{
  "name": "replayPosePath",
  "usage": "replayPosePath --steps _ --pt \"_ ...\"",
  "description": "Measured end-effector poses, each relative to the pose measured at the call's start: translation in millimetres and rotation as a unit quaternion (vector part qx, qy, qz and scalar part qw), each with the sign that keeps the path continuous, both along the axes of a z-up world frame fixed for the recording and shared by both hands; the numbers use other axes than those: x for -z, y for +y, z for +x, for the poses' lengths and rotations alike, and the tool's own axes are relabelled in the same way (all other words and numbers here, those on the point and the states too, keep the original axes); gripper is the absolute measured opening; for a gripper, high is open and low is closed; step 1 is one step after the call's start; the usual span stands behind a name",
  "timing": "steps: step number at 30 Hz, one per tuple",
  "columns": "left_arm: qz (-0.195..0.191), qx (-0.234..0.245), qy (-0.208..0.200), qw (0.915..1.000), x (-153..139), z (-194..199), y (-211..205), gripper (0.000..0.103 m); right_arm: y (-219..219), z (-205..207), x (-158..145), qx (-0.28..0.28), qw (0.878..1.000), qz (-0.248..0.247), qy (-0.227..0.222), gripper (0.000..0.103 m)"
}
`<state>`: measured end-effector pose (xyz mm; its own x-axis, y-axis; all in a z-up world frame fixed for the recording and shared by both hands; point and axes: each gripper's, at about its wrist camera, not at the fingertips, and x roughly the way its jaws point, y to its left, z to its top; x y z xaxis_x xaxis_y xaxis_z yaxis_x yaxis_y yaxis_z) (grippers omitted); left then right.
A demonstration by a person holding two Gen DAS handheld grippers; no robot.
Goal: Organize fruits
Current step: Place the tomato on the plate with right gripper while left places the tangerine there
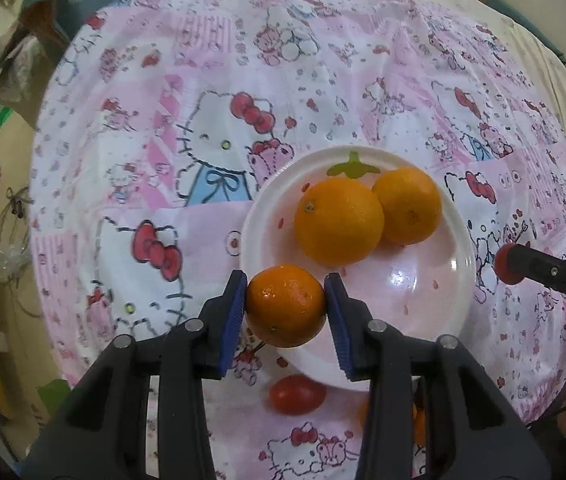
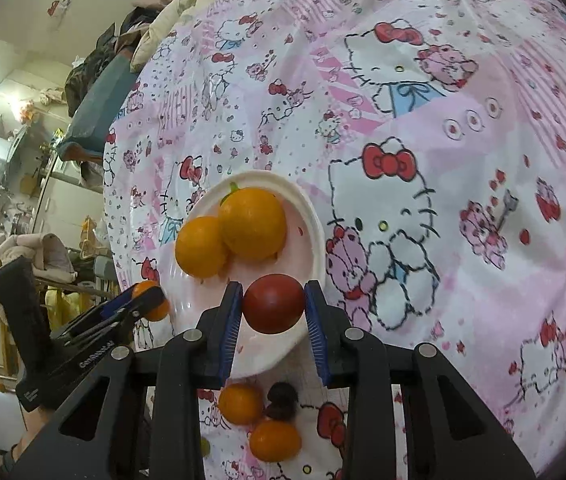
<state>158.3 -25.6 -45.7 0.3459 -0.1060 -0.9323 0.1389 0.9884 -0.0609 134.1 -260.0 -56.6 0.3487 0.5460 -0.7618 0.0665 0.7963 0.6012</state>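
Left gripper (image 1: pixel 286 306) jaws clamp small orange (image 1: pixel 286 305) over near rim of plate (image 1: pixel 423 320). Right gripper (image 2: pixel 273 304) jaws clamp red tomato (image 2: pixel 273 303) over same plate. Two oranges (image 1: pixel 339 220) already plated. Judged roughly half done: tomato (image 1: pixel 297 394), two oranges (image 2: pixel 241 403) and dark fruit (image 2: pixel 281 400) remain on tablecloth (image 2: pixel 463 160).

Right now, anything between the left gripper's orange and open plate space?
Nothing visible. The left gripper holds the orange at the plate rim; bare plate lies just ahead. The two oranges sit at the far side.
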Motion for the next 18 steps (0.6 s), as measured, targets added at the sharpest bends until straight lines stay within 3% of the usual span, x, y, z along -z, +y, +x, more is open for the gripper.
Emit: replayPosePath --steps 5,11,18 --pt "0.007 0.011 0.015 0.9998 16.6 1.9 -6.6 0.036 8.9 14.3 10.4 -0.017 1.0 -0.012 0.01 0.033" --pt "0.002 0.015 0.016 0.9998 17.4 4.4 -6.3 0.037 13.6 16.6 28.8 -0.023 0.999 -0.018 0.028 0.033" --pt "0.006 0.011 0.018 0.9998 17.8 6.1 -7.1 0.037 8.5 16.3 29.3 -0.012 0.999 -0.01 0.028 0.034"
